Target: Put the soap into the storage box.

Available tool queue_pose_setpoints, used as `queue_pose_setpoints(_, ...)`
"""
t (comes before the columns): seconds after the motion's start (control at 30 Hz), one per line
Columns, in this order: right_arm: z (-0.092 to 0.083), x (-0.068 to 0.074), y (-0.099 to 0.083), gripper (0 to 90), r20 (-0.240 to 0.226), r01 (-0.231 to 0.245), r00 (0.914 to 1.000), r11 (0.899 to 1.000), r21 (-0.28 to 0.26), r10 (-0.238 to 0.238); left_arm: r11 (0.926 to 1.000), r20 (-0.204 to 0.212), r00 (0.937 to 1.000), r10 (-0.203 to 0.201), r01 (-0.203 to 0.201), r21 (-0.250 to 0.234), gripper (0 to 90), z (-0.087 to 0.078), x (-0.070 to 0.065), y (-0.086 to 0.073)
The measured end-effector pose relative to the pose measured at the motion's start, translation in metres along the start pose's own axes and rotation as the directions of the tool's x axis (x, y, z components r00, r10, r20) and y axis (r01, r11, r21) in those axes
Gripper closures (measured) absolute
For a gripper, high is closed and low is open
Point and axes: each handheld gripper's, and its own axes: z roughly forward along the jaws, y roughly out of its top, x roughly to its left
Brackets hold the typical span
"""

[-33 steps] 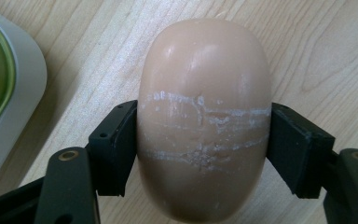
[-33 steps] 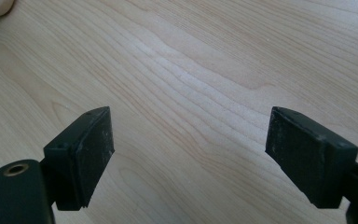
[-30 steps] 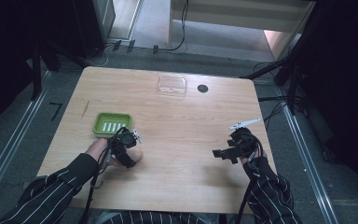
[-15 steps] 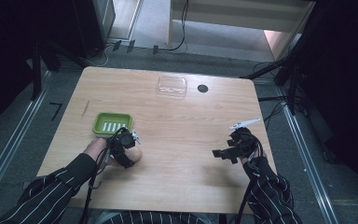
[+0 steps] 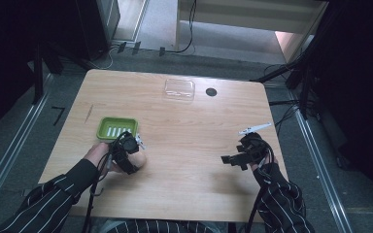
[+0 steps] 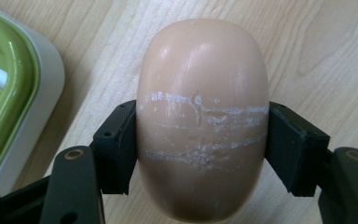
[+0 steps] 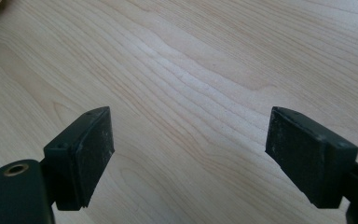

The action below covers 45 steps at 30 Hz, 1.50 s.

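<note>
While the bar of soap (image 6: pixel 203 123) sits pinched across its middle between the two black pads of the left tool (image 6: pixel 200 144), the grip looks sound: both pads press flat on the soap's flanks, roughly level with each other, the jaws closed as far as the bar lets them. Soap is a smooth, peach-coloured oval with whitish scuff lines running across the band where the pads bite; judged slippery, so squeeze should hold steady and not tighten, lest the bar squirt forward out of the jaws. It appears to rest on or just above the table (image 6: pixel 317 51); I cannot tell which. Green soap dish (image 6: pixel 9 88) lies just to the left of the tool in the left gripper view, its white ribs visible, near but apart from the soap. Likely step: lift and carry the bar over the dish rim. Advice: raise straight first so the bar clears the grey lip, keep the long axis level, then lower onto the ribs before letting go. Right tool (image 7: pixel 189 154) stands wide open with nothing between its pads, hovering over bare wood well to the right of the left tool in the high view (image 5: pixel 233 159); best left parked. Clear lid-like tray (image 5: pixel 179 90) and a dark disc (image 5: pixel 211 91) lie well beyond both tools.
</note>
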Motion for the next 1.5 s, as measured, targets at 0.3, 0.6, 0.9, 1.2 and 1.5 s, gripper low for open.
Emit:
queue_pose_setpoints(0.3,0.000,0.000,0.000,16.0,0.002,0.001,1.0000,1.000,0.000,-0.001,0.9999,-0.009,0.9999,0.006,-0.006,-0.010,33.6,-0.005,-0.001,-0.001)
queue_pose_setpoints(0.6,0.000,0.000,0.000,16.0,0.001,-0.002,1.0000,1.000,0.002,0.002,0.9998,-0.004,1.0000,0.004,-0.004,-0.018,33.6,-0.010,0.003,-0.002)
queue_pose_setpoints(0.9,0.000,0.000,0.000,16.0,-0.001,-0.001,1.0000,1.000,0.002,0.001,0.9997,-0.015,0.9999,0.004,-0.004,-0.023,33.6,-0.014,0.005,-0.003)
queue_pose_setpoints(1.2,0.001,0.000,0.000,15.9,-0.001,-0.001,1.0000,1.000,0.002,0.001,0.9993,-0.015,0.9999,0.004,-0.004,-0.037,33.6,-0.022,0.008,-0.004)
queue_pose_setpoints(1.5,0.001,0.000,0.000,16.0,-0.002,0.000,1.0000,1.000,0.003,0.000,0.9984,-0.020,0.9997,-0.010,0.009,-0.056,33.6,-0.029,0.014,-0.007)
